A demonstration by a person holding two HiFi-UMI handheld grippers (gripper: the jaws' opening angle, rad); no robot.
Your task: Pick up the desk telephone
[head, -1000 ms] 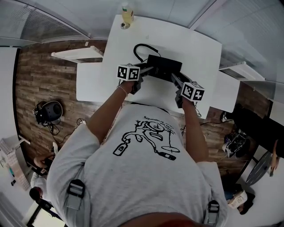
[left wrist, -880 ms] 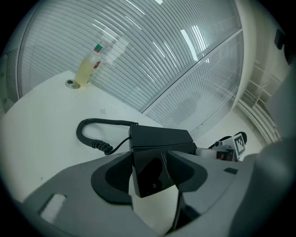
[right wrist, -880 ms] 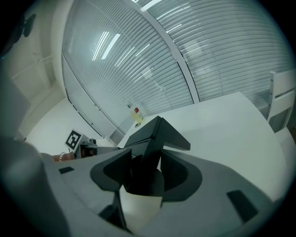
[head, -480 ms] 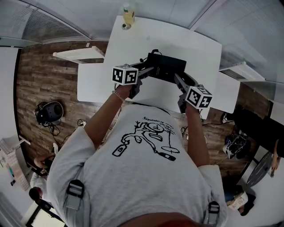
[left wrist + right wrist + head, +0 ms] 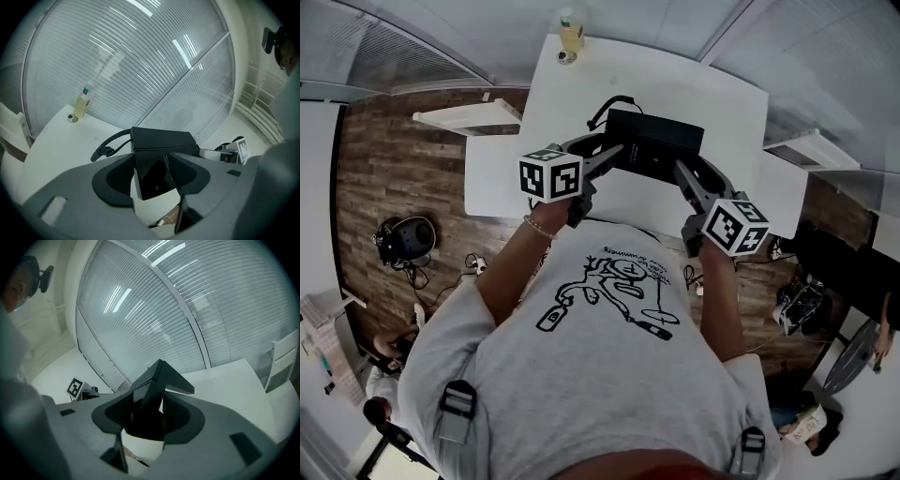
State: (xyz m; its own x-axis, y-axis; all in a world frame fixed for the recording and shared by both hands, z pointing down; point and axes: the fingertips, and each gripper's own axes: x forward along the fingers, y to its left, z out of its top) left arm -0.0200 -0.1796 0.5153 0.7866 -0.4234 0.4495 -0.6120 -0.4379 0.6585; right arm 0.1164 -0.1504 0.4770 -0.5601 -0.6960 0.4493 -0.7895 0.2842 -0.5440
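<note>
Desk telephone point(image 5: 656, 141) gripped at both ends, left tool point(image 5: 609, 157) clamped on one, right tool point(image 5: 682, 178) on the other

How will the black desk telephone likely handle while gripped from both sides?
The desk telephone looks like a rigid shell, so it probably won't flex between the left gripper and right gripper. Its glossy faces may be slippery, and each gripper pinches only an edge, so it could pivot or slip. The cord hangs loose and will likely swing.
</note>
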